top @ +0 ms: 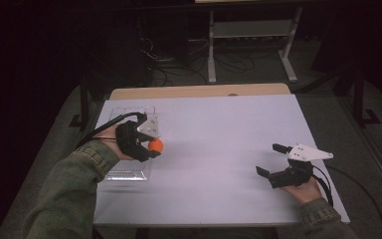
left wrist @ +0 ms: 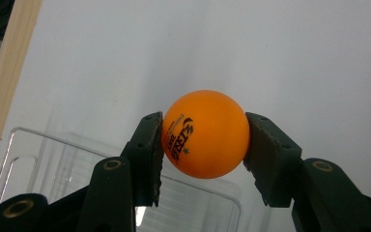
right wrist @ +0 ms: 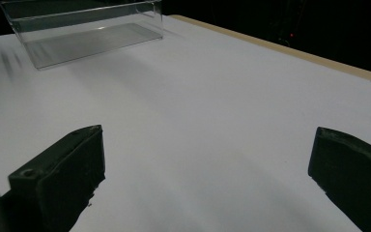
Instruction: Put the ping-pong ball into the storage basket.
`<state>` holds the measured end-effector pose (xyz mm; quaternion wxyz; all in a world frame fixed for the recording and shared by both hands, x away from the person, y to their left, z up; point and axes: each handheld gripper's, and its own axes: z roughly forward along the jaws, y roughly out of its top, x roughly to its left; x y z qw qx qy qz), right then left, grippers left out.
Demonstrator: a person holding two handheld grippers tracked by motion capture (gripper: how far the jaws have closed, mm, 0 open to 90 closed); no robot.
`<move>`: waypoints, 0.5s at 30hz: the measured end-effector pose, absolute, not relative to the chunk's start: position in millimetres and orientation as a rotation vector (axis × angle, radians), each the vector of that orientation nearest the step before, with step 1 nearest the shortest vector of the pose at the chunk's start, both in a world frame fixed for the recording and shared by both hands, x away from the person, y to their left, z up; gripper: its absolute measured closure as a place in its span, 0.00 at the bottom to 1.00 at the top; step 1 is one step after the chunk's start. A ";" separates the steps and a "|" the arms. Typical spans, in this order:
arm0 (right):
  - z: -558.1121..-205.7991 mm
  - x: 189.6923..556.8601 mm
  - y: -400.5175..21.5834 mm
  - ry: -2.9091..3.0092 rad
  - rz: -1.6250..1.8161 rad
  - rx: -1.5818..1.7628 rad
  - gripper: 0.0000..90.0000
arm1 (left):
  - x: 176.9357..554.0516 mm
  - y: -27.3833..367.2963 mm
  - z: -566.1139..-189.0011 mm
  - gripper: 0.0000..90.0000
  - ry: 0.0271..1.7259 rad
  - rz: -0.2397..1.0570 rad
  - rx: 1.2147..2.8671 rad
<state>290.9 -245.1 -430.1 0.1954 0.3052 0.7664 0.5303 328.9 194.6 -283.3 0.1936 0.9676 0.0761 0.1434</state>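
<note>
A person sits at a worktop (top: 219,149) covered in a white sheet, a gripper in each hand; the room beyond is dark.

The left gripper (top: 151,145) is at the left side of the worktop, beside and partly above a clear plastic tray (top: 129,172); its jaws are closed on an orange ball (top: 155,145), one black pad pressed to each side; in the left gripper view the ball (left wrist: 205,134) sits squarely between the two pads (left wrist: 150,150), with dark printed lettering and a small star on the side facing the left pad; the ball is clear of the white surface, with the rounded corner of the clear tray (left wrist: 77,159) showing below and behind it, and a strip of pale wooden edge at the far left of that view.

The right gripper (top: 272,160) rests low at the right side of the worktop, well apart from the ball and the tray; its jaws stand wide open with nothing between them; in the right gripper view the two black jaws rise from the bottom corners over bare white sheet, and the clear tray (right wrist: 84,29) lies far off at the top left; a grey three-cornered plate (top: 308,153) sits on top of this gripper, and a dark cable (top: 363,189) trails from it.
</note>
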 end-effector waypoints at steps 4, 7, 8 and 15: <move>-430.2 291.0 -245.2 2.148 1.484 0.855 0.00 | 330.5 198.0 -281.5 0.56 0.219 0.394 2.723; -430.1 290.9 -245.2 2.147 1.484 0.854 0.00 | 331.6 200.4 -281.5 0.56 0.228 0.390 2.735; -430.2 291.0 -245.2 2.147 1.484 0.853 0.00 | 331.9 200.9 -281.9 0.56 0.231 0.387 2.740; -430.3 291.0 -245.0 2.149 1.483 0.854 0.00 | 334.7 207.7 -283.9 0.56 0.253 0.367 2.765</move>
